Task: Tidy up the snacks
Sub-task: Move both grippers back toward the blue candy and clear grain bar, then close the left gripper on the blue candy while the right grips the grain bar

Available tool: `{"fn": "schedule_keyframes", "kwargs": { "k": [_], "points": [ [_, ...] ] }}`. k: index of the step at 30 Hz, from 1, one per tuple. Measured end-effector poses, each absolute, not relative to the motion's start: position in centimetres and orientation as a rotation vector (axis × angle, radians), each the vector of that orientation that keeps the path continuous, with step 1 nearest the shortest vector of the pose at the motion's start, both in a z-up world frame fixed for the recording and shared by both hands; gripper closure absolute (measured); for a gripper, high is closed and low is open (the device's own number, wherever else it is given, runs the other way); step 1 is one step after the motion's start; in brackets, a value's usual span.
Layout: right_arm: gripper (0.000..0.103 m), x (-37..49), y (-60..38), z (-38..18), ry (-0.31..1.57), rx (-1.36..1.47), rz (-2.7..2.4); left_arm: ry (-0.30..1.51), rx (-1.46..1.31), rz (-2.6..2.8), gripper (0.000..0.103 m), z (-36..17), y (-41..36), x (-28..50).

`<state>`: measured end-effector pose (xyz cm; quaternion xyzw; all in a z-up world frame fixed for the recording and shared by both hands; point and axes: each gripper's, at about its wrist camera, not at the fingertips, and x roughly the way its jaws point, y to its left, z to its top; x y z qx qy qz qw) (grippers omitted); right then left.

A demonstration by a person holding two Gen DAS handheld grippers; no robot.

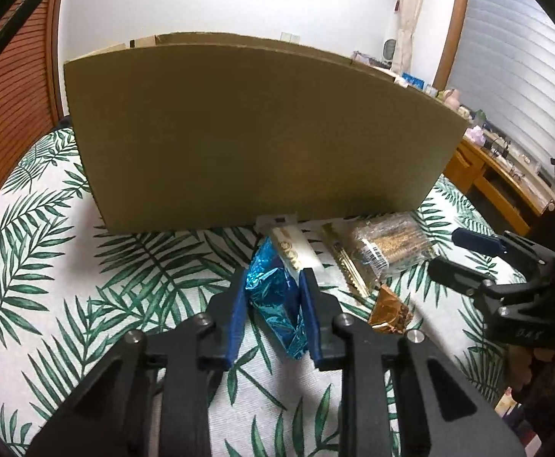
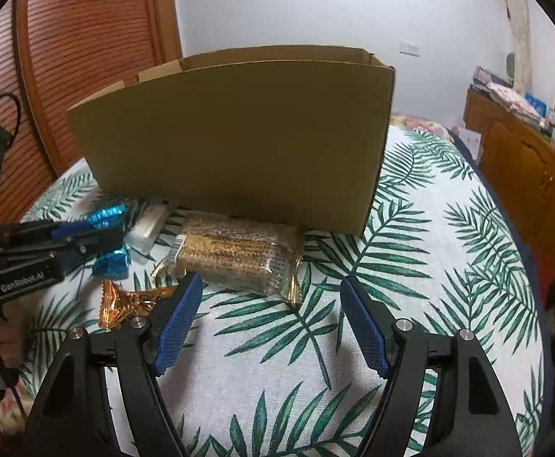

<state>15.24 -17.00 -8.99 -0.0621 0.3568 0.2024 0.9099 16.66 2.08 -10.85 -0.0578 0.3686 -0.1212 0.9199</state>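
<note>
My left gripper (image 1: 272,278) is shut on a shiny blue foil snack (image 1: 273,301) low over the leaf-print cloth, in front of the open cardboard box (image 1: 254,133). Beside it lie a white snack bar (image 1: 294,249), a clear pack of brown crisp bars (image 1: 387,245) and a small gold-brown wrapped snack (image 1: 389,310). My right gripper (image 2: 271,285) is open and empty, just short of the clear pack (image 2: 235,255). The gold-brown snack (image 2: 125,304) lies left of its left finger. The left gripper (image 2: 87,238) and blue snack (image 2: 111,262) show at the left.
The box (image 2: 239,144) stands at the back of the leaf-print cloth (image 2: 448,266), its top open. A wooden sideboard (image 2: 525,160) with clutter runs along the right. An orange slatted door (image 2: 87,57) is behind the box at the left.
</note>
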Motion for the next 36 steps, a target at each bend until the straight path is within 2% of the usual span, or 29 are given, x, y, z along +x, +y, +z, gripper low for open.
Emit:
{"fn": "schedule_keyframes", "kwargs": {
  "k": [2,5,10,26,36],
  "points": [
    [0.025,15.5,-16.6,-9.0,0.741,-0.147,0.412,0.751,-0.129,-0.251,0.078,-10.8,2.3,16.6],
    [0.014,16.1,-16.1,-8.7,0.737,-0.150,0.409,0.748,-0.135,-0.253,0.078,-10.8,2.6,16.3],
    [0.009,17.7,-14.7,-8.4,0.786,-0.142,0.435,0.739,-0.144,-0.250,0.078,-10.7,3.3,15.8],
    [0.008,20.1,-12.0,-9.6,0.885,-0.172,0.385,0.724,-0.168,-0.221,0.078,-10.5,3.5,15.1],
    [0.003,21.4,-11.7,-10.4,0.930,-0.171,0.381,0.716,-0.164,-0.209,0.078,-10.2,3.3,14.6]
  ]
}}
